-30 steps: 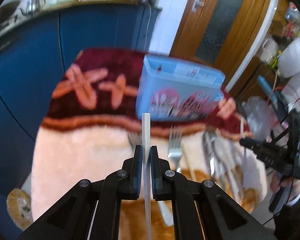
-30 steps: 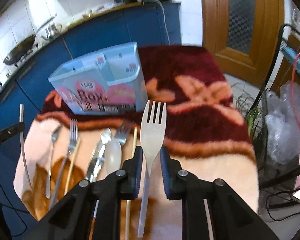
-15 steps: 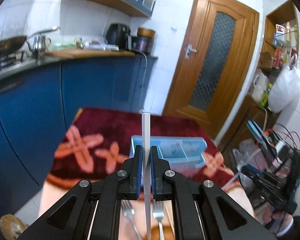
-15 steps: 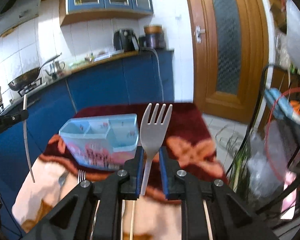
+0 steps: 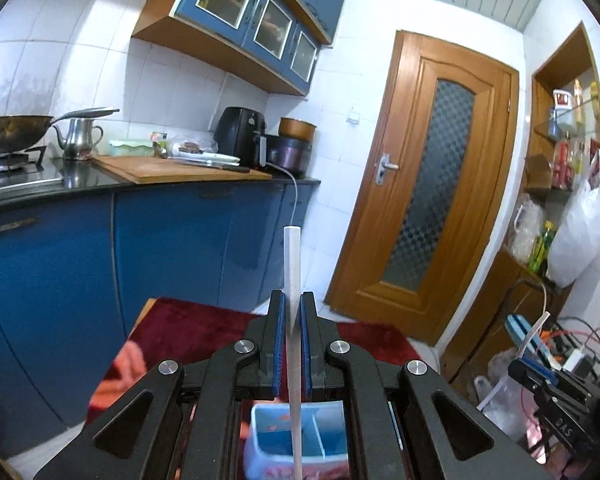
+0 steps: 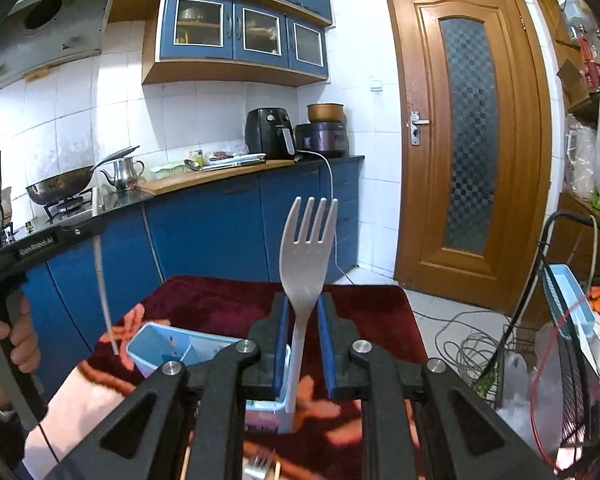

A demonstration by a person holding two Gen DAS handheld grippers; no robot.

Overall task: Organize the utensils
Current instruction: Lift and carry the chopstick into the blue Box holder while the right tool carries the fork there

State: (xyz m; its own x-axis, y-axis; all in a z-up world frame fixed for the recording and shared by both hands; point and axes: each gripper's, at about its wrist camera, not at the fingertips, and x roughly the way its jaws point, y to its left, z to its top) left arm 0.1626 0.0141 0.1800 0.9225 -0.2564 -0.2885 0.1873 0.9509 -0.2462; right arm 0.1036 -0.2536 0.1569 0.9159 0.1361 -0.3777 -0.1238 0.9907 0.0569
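White plastic in both claws: my left claw (image 5: 293, 344) is clamped on a thin stick (image 5: 291, 268), my right claw (image 6: 303, 346) on a fork (image 6: 307, 256). Below sits the blue divided box (image 6: 168, 350); I'd tip each handle down, centre it over a compartment, then release.

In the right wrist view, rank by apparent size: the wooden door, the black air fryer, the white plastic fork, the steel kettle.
1. Wooden door
2. White plastic fork, inflated by nearness to the camera
3. Black air fryer
4. Steel kettle
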